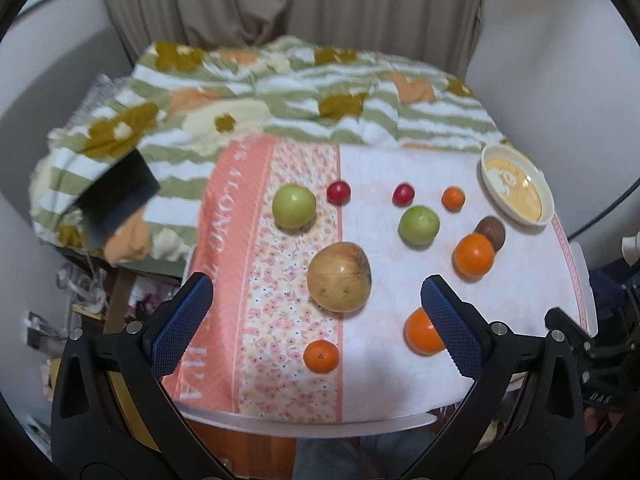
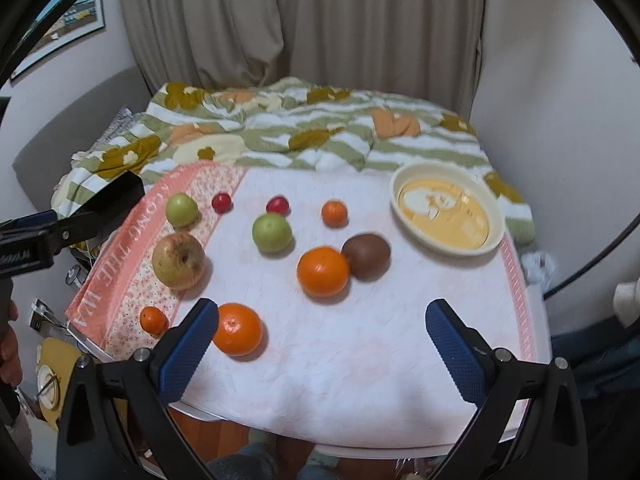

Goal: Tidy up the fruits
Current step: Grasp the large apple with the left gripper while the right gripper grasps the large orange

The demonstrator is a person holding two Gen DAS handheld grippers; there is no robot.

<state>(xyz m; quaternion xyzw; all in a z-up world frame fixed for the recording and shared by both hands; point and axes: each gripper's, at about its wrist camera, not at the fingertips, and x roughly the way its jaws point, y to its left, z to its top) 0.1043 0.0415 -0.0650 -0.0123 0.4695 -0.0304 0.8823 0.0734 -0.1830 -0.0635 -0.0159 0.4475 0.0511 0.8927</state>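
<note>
Fruits lie scattered on a round table [image 2: 360, 360] with a white and pink cloth. A large yellow apple [image 1: 339, 277] [image 2: 178, 260], two green apples [image 1: 294, 206] [image 1: 419, 225], two red plums [image 1: 338, 192] [image 1: 402, 194], a brown kiwi [image 2: 367, 256] and several oranges [image 2: 323, 271] [image 2: 237, 329] show. An empty cream bowl [image 2: 448, 209] sits at the far right. My left gripper [image 1: 316, 320] is open above the near edge, in front of the yellow apple. My right gripper [image 2: 322, 344] is open above the bare near cloth.
A bed with a striped flower quilt [image 2: 300, 136] lies right behind the table. Curtains [image 2: 304, 20] hang at the back. The left gripper's body [image 2: 60, 228] shows at the right wrist view's left edge. The table's near edge [image 1: 304, 426] is just below the fingers.
</note>
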